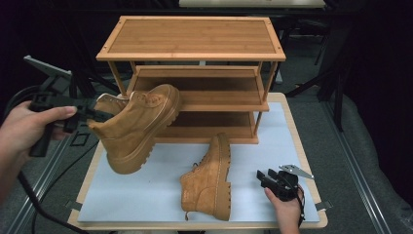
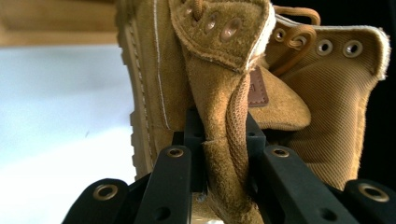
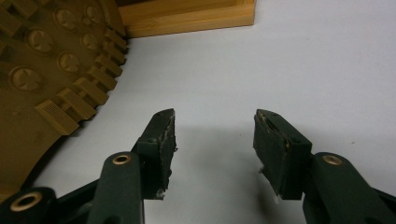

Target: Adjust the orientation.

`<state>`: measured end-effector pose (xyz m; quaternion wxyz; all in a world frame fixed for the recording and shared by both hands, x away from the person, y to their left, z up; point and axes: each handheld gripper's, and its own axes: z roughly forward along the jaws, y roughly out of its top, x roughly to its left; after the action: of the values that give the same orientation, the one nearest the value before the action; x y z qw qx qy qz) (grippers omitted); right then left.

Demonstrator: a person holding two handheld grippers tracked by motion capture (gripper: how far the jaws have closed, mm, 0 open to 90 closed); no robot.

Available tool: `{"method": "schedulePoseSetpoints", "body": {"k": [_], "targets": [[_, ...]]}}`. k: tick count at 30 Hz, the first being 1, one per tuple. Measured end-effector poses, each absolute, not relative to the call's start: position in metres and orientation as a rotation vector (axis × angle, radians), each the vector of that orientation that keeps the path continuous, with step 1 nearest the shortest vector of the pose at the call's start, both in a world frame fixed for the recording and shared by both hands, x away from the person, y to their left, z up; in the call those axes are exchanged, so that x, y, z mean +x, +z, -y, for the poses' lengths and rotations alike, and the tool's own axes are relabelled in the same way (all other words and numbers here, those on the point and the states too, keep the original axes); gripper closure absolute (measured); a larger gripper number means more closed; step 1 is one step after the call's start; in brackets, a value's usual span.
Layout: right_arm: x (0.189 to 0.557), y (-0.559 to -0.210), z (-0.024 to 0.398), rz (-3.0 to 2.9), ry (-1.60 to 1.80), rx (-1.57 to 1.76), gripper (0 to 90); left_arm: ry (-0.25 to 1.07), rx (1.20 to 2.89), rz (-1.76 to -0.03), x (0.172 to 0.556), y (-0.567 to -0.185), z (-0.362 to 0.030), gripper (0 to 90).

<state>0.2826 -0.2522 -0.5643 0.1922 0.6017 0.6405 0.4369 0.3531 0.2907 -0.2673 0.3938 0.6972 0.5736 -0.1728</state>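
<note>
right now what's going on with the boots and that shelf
A person's left gripper is shut on the collar of one tan boot, holding it tilted in the air in front of the wooden shoe rack. The second boot lies on its side on the white mat. The right gripper rests beside it, jaws open and empty.

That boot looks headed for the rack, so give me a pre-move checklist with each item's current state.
1. Left gripper clamped on the lifted boot at its collar: ok.
2. Boot off the white mat: ok.
3. Middle shelf bare ahead of the toe: ok.
4. Boot level: not ok, it hangs tilted.
5. Right gripper open and holding nothing: ok.
6. Second boot upright: not ok, it lies on its side.
</note>
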Motion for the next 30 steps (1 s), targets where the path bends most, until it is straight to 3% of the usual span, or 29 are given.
{"method": "schedulePoseSetpoints", "body": {"k": [20, 30], "targets": [[0.282, -0.565, 0.258, -1.789, 1.228, 1.71, 48.3, -0.165, 1.468, -1.524, 0.424, -0.298, -0.246, 78.1], [0.284, -0.566, 0.259, -1.777, 1.254, 1.712, 48.3, -0.089, 1.537, -1.552, 0.426, -0.295, -0.213, 76.4]]}}
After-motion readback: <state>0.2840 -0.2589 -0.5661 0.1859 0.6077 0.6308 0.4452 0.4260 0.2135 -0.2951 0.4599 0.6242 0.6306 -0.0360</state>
